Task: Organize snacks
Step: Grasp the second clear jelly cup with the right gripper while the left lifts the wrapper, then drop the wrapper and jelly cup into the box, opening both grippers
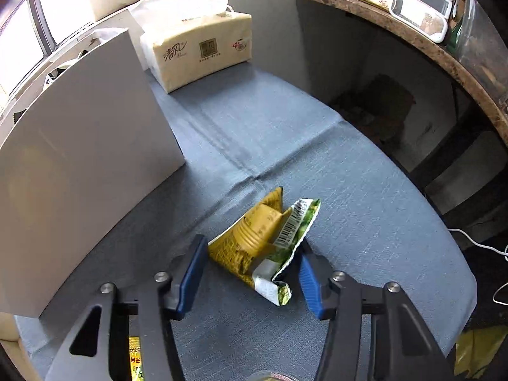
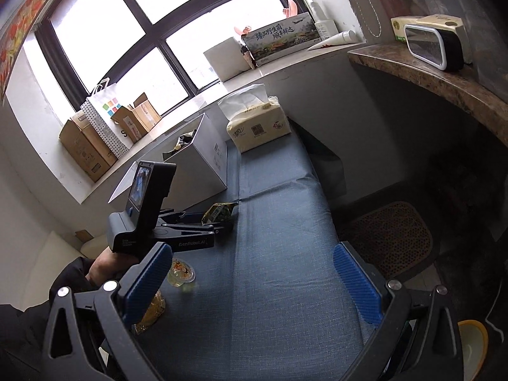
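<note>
The crumpled snack packet (image 1: 270, 247) lies near me on the blue cloth (image 1: 365, 190), between my left tongs (image 1: 250, 273), half-closed with both pads at its edges. The white box (image 1: 79, 146) waits left; my right tongs (image 2: 254, 285) hang wide, empty.

The yellow packet (image 1: 135, 360) is largely hidden behind the left gripper's frame and cut by the lower edge, as is the cup (image 1: 273, 376) beside it. In the right wrist view the box (image 2: 203, 162) shows dark contents too small to identify. The wrapper (image 2: 219, 212), partly masked there, may touch the pads; contact is unclear.
</note>
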Motion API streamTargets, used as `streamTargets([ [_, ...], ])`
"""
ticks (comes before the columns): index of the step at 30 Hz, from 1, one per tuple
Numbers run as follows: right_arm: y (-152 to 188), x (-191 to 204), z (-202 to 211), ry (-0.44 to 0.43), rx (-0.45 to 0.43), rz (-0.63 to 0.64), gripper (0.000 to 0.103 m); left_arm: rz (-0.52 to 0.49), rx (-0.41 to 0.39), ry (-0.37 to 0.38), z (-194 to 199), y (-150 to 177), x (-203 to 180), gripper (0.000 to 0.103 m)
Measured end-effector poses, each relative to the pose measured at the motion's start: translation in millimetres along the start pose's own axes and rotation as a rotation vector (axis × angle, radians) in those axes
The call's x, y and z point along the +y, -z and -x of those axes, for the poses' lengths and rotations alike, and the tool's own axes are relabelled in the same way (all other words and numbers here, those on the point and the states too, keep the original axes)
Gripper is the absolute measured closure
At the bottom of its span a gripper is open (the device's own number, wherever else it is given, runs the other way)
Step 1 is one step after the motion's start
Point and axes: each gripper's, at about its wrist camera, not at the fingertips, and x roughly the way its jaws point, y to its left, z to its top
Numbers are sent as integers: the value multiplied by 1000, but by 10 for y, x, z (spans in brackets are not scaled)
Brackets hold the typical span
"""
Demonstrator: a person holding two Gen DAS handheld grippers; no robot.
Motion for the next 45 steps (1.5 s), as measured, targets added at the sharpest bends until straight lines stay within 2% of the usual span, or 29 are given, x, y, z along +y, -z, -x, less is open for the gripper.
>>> streamTargets([
  [2, 12, -2, -9, -5, 1, -4, 0, 6, -15, 21, 53, 24, 30, 52],
  [6, 28, 37, -32, -9, 9, 7, 0, 20, -46, 31, 198, 66, 91, 54],
  [10, 25, 126, -86, -21, 22, 28, 0, 44, -120, 39, 565, 152, 166, 55],
  [13, 35, 297, -223, -42, 63, 93, 0, 85, -169, 18, 908, 285, 333, 54],
  [17, 115, 629, -536, -89, 139, 209, 0, 166, -216, -41, 1313, 562, 656, 54],
  [21, 224, 966, -945, -98, 236, 314, 0, 242, -247, -79, 1626, 913, 927, 54],
  [24, 337, 1199, -1210, -62, 275, 418, 0, 296, -254, -89, 1768, 1204, 1098, 54],
  [28, 504, 1429, -1462, 40, 300, 570, 0, 339, -250, -96, 1827, 1504, 1219, 54],
  [32, 569, 1437, -1563, 5, 314, 578, 0, 357, -244, -103, 1832, 1684, 1270, 54],
  [33, 579, 1424, -1601, 4, 334, 570, 5, 362, -244, -101, 1831, 1708, 1280, 54],
  [35, 603, 1424, -1663, 29, 348, 576, 32, 374, -248, -88, 1818, 1734, 1305, 54],
  [36, 607, 1416, -1691, 36, 354, 577, 51, 378, -251, -86, 1815, 1744, 1316, 54],
  [37, 615, 1394, -1718, 54, 367, 570, 60, 382, -252, -81, 1811, 1753, 1326, 54],
  [39, 596, 1380, -1697, 51, 349, 554, 63, 382, -254, -80, 1806, 1748, 1326, 54],
  [40, 588, 1388, -1669, 39, 337, 546, 69, 379, -254, -75, 1804, 1746, 1326, 54],
  [45, 457, 1341, -1489, -18, 292, 505, 70, 374, -263, -70, 1817, 1720, 1335, 54],
])
